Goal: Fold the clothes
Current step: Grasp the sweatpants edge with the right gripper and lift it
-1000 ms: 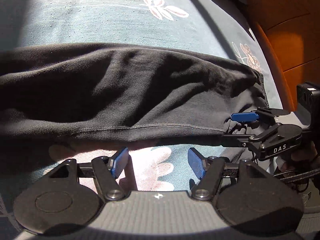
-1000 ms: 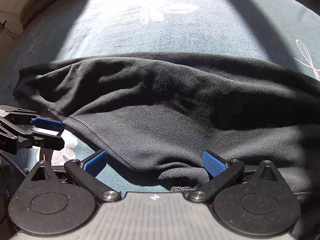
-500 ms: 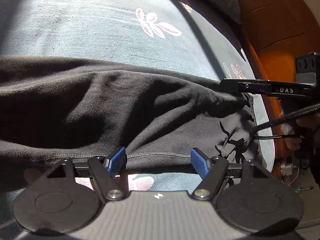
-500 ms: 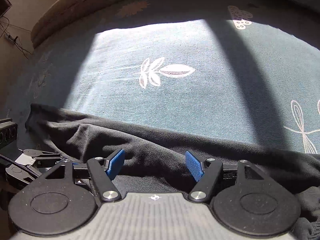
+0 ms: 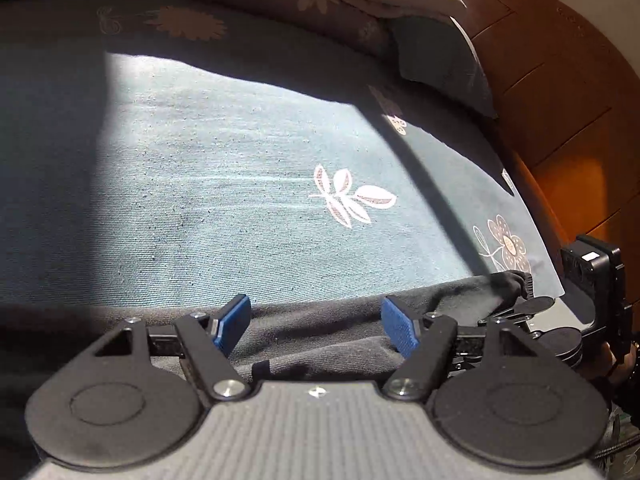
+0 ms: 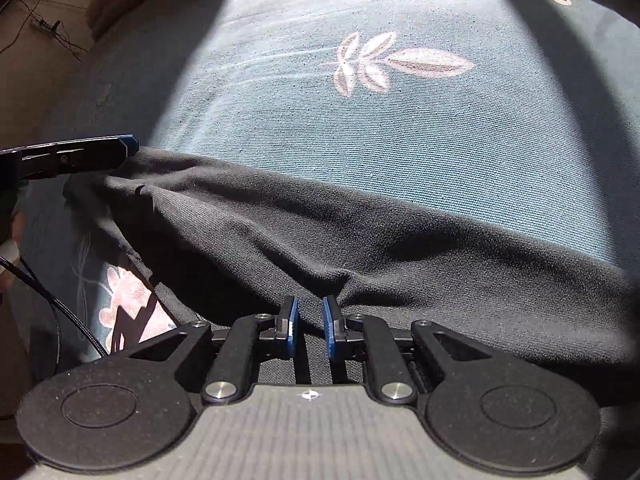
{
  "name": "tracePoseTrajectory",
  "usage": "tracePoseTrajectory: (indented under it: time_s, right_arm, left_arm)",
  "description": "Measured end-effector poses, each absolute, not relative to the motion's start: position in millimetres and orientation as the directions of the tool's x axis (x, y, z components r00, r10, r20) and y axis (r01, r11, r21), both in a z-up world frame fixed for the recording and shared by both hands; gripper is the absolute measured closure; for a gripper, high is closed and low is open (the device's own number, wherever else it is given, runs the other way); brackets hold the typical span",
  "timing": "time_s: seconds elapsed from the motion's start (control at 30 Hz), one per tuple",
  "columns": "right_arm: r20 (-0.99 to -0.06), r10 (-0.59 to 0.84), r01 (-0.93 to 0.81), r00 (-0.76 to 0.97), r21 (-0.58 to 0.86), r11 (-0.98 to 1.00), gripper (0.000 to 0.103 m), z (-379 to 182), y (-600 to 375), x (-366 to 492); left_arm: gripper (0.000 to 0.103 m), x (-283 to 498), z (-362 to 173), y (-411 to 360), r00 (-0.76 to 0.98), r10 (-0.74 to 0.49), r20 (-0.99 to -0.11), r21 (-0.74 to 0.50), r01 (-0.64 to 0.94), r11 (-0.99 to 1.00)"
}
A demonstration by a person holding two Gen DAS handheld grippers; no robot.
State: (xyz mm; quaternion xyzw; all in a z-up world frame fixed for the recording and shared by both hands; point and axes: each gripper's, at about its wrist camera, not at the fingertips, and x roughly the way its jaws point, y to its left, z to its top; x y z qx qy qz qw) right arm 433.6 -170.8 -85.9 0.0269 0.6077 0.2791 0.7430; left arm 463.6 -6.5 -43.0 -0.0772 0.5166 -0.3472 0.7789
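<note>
Meanwhile my right claw [image 6: 309,322] has just been closing, pinching the black garment's [image 6: 360,240] near edge; my left claw [image 5: 316,324] gapes over it, sunlit bedspread [image 6: 400,128] beyond.

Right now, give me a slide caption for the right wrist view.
Right gripper nearly closed at the black knit garment's edge on a blue floral bedsheet.

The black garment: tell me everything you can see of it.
The black garment is a soft, matte knit with a stitched hem, lying rumpled in loose folds across the blue floral bedspread, partly in sunlight. The right hand-held gripper has just been closing, with cloth between its narrow jaws. The left hand-held gripper stands open over the fabric's edge.
</note>
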Motion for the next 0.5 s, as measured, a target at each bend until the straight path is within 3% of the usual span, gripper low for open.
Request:
tracePoseTrajectory:
  time_s: [0.2, 0.4, 0.5]
  right_arm:
    - [-0.884, 0.421, -0.503, 0.206, 0.273, 0.820, 0.085, -57, -161, 446]
    - [-0.896, 0.362, -0.662, 0.257, 0.110, 0.742, 0.085, -65, -135, 460]
    - [-0.907, 0.331, -0.780, 0.259, 0.005, 0.625, 0.069, -73, -113, 450]
  left_arm:
    - [0.031, 438, -76, -11, 0.125, -0.565, -0.816, -0.454, 0.467, 0.759]
    - [0.031, 434, -76, 1, 0.119, -0.570, -0.813, -0.471, 0.443, 0.763]
    - [0.031, 441, -63, 6, 0.160, -0.581, -0.798, -0.456, 0.470, 0.756]
